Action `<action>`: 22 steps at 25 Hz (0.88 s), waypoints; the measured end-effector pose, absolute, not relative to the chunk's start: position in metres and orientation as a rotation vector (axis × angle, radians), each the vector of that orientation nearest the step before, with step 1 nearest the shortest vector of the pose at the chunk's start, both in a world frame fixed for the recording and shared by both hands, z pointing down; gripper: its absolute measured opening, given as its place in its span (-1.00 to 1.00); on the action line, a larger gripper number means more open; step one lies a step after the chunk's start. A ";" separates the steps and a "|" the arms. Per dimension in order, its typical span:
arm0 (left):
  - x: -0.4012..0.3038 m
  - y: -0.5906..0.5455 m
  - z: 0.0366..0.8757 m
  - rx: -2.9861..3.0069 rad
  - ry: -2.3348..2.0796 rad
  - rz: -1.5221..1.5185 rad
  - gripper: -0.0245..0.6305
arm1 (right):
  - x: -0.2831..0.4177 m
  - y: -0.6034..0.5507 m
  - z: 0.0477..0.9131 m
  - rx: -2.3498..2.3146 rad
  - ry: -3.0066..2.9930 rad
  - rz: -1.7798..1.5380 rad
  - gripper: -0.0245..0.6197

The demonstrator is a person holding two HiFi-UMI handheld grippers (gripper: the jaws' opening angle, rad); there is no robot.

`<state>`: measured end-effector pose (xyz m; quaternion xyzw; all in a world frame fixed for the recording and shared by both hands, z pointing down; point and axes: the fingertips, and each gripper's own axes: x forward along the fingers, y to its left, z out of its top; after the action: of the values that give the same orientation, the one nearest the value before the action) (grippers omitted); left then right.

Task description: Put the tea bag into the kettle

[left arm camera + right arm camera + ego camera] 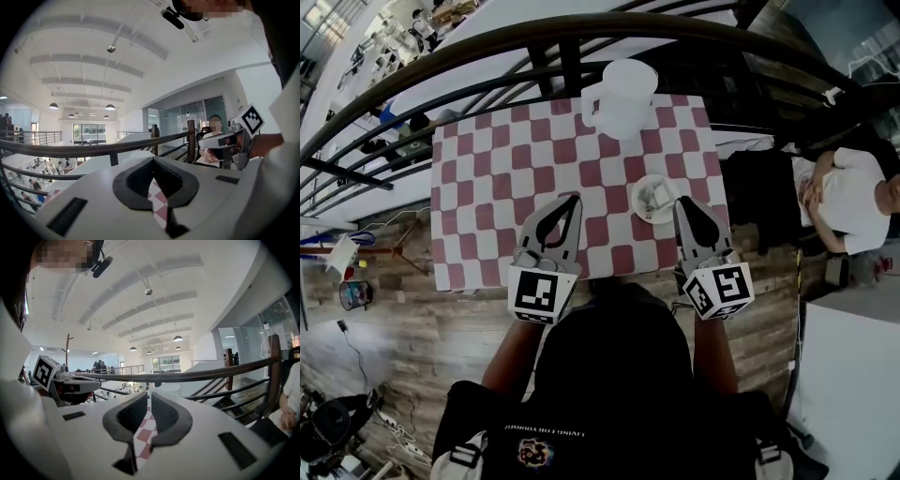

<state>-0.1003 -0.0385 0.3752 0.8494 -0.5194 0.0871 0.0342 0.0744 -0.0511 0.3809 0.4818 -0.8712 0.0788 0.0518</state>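
Head view: at the near edge of the red-and-white checked table (487,187), left gripper (575,200) pinched closed, right gripper (682,202) narrowly parted, empty, just beside the round white dish (652,199); open cloth ahead.

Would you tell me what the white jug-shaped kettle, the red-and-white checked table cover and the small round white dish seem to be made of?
White jug-shaped kettle: probably plastic, matte and slightly translucent, with milky walls.
Red-and-white checked table cover: likely cloth or oilcloth; it lies flat without glare.
Small round white dish: perhaps glazed ceramic, smooth and bright; plastic is possible.
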 end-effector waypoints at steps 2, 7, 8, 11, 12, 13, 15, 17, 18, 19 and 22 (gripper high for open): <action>-0.103 -0.044 0.374 2.616 -1.601 0.262 -0.92 | 0.072 -0.056 0.381 1.463 -2.649 0.228 -0.82; -0.105 -0.055 0.374 2.630 -1.598 0.265 -0.92 | 0.067 -0.071 0.377 1.461 -2.652 0.203 -0.83; -0.106 -0.057 0.374 2.632 -1.597 0.266 -0.92 | 0.066 -0.074 0.376 1.461 -2.654 0.199 -0.83; -0.107 -0.065 0.375 2.633 -1.600 0.269 -0.92 | 0.064 -0.084 0.373 1.464 -2.657 0.194 -0.83; -0.108 -0.068 0.376 2.632 -1.601 0.270 -0.92 | 0.064 -0.088 0.372 1.466 -2.657 0.192 -0.83; -0.109 -0.071 0.376 2.631 -1.604 0.273 -0.92 | 0.063 -0.092 0.372 1.465 -2.658 0.190 -0.83; -0.112 -0.078 0.377 2.633 -1.614 0.283 -0.92 | 0.061 -0.101 0.371 1.460 -2.660 0.185 -0.83; -0.114 -0.084 0.377 2.636 -1.625 0.294 -0.92 | 0.059 -0.109 0.371 1.455 -2.662 0.183 -0.83; -0.114 -0.087 0.377 2.636 -1.629 0.298 -0.92 | 0.058 -0.113 0.371 1.453 -2.662 0.183 -0.83; -0.115 -0.091 0.378 2.635 -1.632 0.301 -0.92 | 0.058 -0.117 0.373 1.450 -2.661 0.185 -0.83; -0.116 -0.101 0.379 2.632 -1.641 0.311 -0.92 | 0.057 -0.131 0.376 1.441 -2.657 0.187 -0.83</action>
<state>-0.1159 -0.1009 0.3793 0.8443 -0.5263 0.0996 0.0122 0.0569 -0.1309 0.3759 0.4751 -0.8759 0.0617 0.0564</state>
